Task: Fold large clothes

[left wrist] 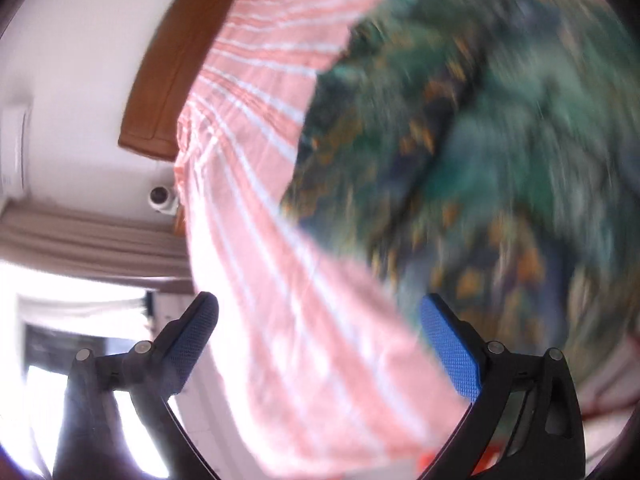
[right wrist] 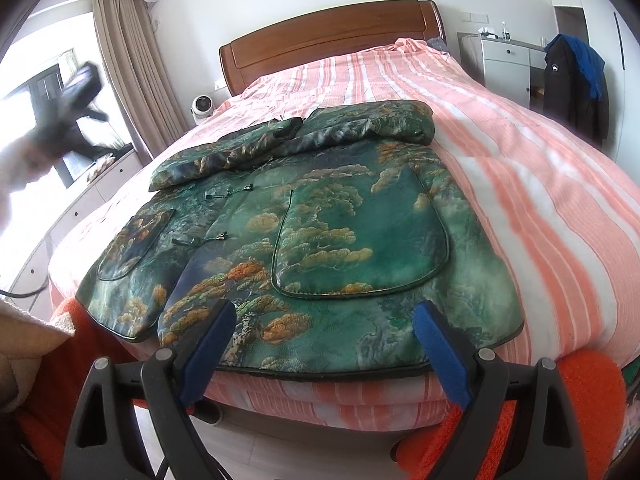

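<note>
A large green jacket (right wrist: 320, 240) with a printed pine-and-cloud pattern lies spread on the bed, front up, both sleeves folded across its chest near the collar. My right gripper (right wrist: 324, 344) hovers open just before the jacket's hem at the foot of the bed, nothing between its blue pads. In the left wrist view the picture is blurred and rolled: the jacket (left wrist: 480, 140) fills the upper right, and my left gripper (left wrist: 320, 344) stands open and empty over the striped sheet. The left gripper (right wrist: 76, 92) also shows as a dark blur in the air at far left.
The bed carries a pink-and-white striped sheet (right wrist: 540, 184) and a wooden headboard (right wrist: 332, 40). A small white camera (right wrist: 203, 107) stands beside the bed at left. Curtains, a window and low drawers lie left; a white cabinet and a dark hanging coat (right wrist: 572, 80) stand right.
</note>
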Demonstrator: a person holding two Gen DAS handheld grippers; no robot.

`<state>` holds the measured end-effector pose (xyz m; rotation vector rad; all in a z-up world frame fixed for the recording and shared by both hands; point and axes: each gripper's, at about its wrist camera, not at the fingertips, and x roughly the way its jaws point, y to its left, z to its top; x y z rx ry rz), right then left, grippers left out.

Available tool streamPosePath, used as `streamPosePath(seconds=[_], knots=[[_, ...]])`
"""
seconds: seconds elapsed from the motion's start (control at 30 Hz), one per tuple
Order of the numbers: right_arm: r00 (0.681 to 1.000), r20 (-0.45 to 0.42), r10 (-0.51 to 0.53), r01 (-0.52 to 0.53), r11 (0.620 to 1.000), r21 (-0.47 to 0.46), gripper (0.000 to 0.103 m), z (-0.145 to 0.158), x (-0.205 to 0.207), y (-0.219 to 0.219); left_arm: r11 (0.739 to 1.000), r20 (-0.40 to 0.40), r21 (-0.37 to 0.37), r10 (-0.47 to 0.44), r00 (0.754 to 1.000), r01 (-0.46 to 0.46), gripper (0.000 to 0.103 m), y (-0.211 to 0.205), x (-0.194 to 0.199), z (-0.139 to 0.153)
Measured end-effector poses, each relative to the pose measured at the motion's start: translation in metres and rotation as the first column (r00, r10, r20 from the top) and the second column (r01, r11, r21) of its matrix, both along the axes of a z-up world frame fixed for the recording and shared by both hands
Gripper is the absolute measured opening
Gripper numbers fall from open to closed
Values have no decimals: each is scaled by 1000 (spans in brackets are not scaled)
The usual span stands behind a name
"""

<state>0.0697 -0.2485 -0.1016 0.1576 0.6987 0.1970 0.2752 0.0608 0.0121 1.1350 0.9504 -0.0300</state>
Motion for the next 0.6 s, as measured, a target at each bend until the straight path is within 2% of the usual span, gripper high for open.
streamPosePath(seconds=[0.07, 0.1, 0.17, 0.2, 0.23, 0.27, 0.3, 0.43, 0.5, 0.6], knots=[[1000, -4, 0, 0, 1000, 8, 90, -1, 1, -1, 1000, -39, 18, 18, 999, -17, 101, 14, -21, -2], [1000, -5, 1, -1, 1000, 11, 90, -1, 2, -1, 999, -51, -15, 42, 998, -43, 101, 20, -31, -4], [1000, -8, 1, -1, 1000, 14, 90, -2, 3, -1, 981, -78, -155, 108, 991, -119, 101, 29, -46, -11], [1000, -8, 1, -1, 1000, 14, 90, -2, 3, 0, 951, -101, -257, 150, 984, -171, 101, 32, -55, -20], [1000, -6, 2, -2, 1000, 11, 90, -2, 2, 0, 924, -115, -322, 179, 977, -208, 101, 33, -62, -29], [1000, -3, 3, -3, 1000, 7, 90, -1, 1, 0, 885, -135, -392, 213, 968, -249, 101, 34, -69, -40], [1000, 0, 3, -3, 1000, 2, 90, -1, 0, 1, 856, -152, -436, 234, 960, -277, 101, 31, -74, -51], [1000, 2, 10, -10, 1000, -16, 90, 0, -2, 3, 709, -231, -588, 312, 921, -388, 100, 20, -95, -86], [1000, -2, 17, -17, 1000, -25, 90, -1, -1, 6, 654, -250, -638, 324, 913, -406, 100, 12, -102, -90], [1000, -5, 29, -30, 999, -45, 90, -2, 0, 12, 613, -239, -685, 321, 916, -394, 101, 5, -102, -85]])
